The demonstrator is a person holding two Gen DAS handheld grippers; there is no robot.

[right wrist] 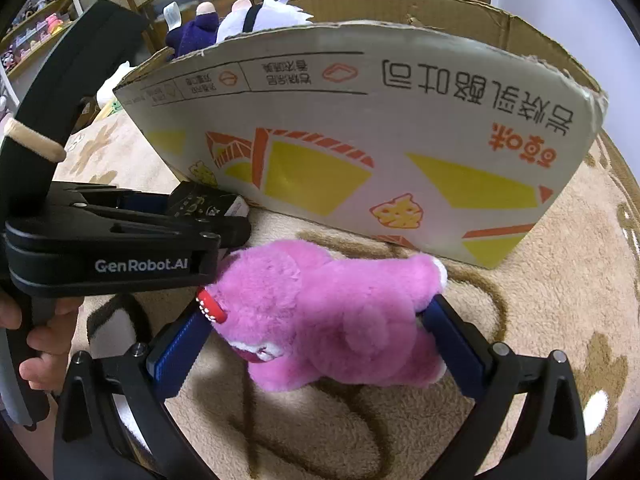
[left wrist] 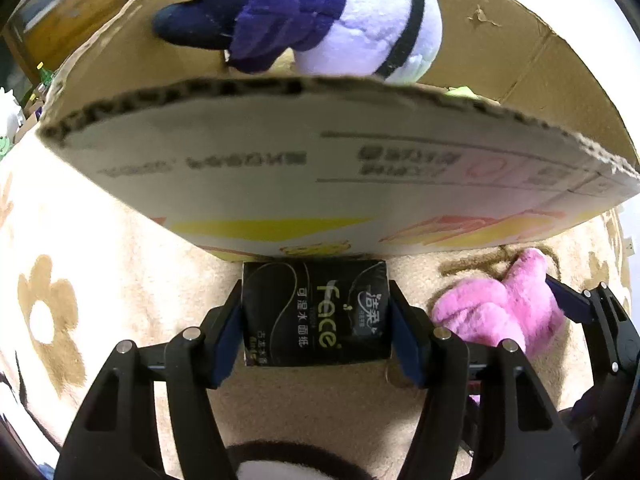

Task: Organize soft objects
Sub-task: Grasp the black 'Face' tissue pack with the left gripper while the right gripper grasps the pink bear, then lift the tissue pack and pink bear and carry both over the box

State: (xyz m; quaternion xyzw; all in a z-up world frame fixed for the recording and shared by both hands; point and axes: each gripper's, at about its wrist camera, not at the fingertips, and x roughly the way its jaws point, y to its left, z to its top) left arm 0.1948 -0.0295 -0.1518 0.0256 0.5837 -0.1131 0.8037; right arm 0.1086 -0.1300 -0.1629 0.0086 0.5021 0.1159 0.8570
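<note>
- The left gripper squeezes a small black pack of soft tissues between its blue pads. The pack sits low, just in front of the box wall.
- The right gripper has its fingers on both sides of a fluffy pink plush bear. The pads press into the fur, so it looks like it is holding the bear.
- The bear lies on the beige flower rug, right next to the big printed cardboard box.
- A purple and white plush toy already pokes out of the box.
- The bear looks light and squishy. It will bend and flop, so hold it around the fat middle, not by a leg.
- The tissue pack looks light and a bit slippery. Hold its flat sides, like now.
- I think both things go up over the wall and into the box.
</note>
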